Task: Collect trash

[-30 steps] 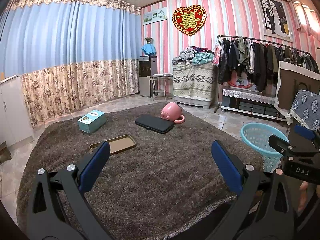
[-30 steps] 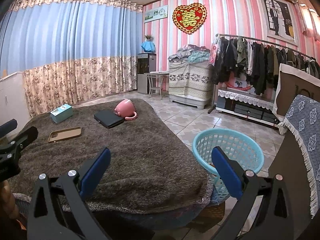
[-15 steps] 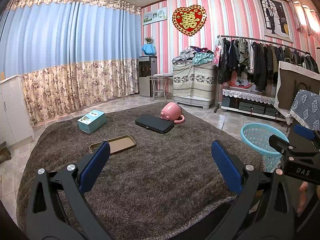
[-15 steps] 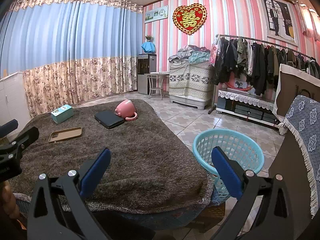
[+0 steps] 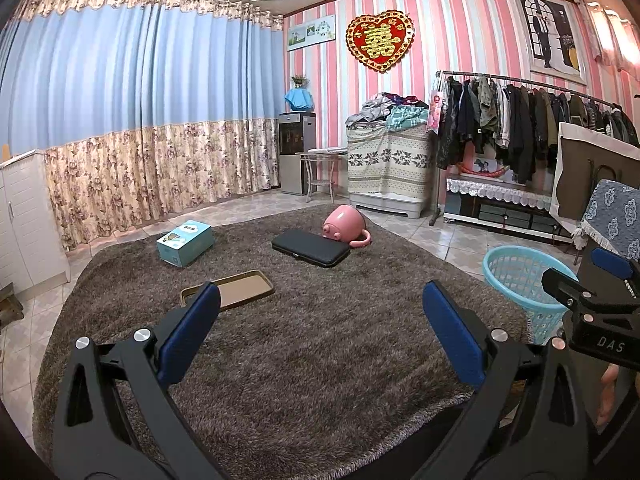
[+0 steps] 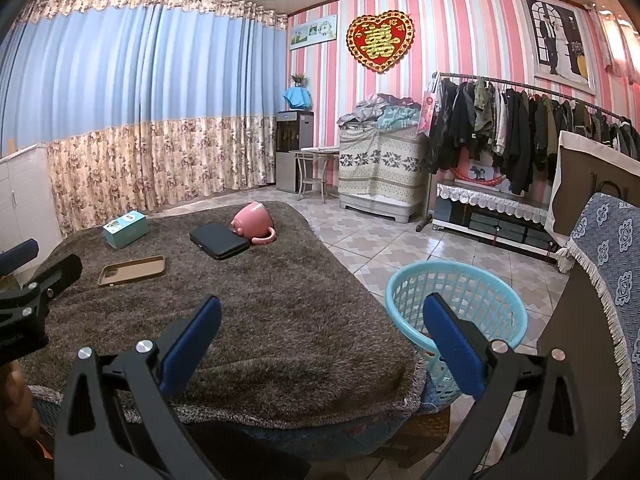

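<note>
Both your claws spread wide and empty above the shaggy brown rug (image 5: pixel 320 360).

Nearest: your left gripper (image 5: pixel 320 328) and right gripper (image 6: pixel 320 332), blue pads parted. Beside the rug's right edge: round light-blue plastic mesh basket (image 6: pixel 456 300). Mid-rug: flat tan phone case (image 5: pixel 236 289). Farther: teal cardboard box (image 5: pixel 185 243), black rectangular pouch (image 5: pixel 310 247), with a tipped pink ceramic mug (image 5: pixel 345 229) touching its far edge.

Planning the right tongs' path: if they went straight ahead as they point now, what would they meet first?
Probably the brown shaggy rug: the open right tongs point over its near right part, with nothing standing there. The blue basket sits just right of that line; depth is unclear.
</note>
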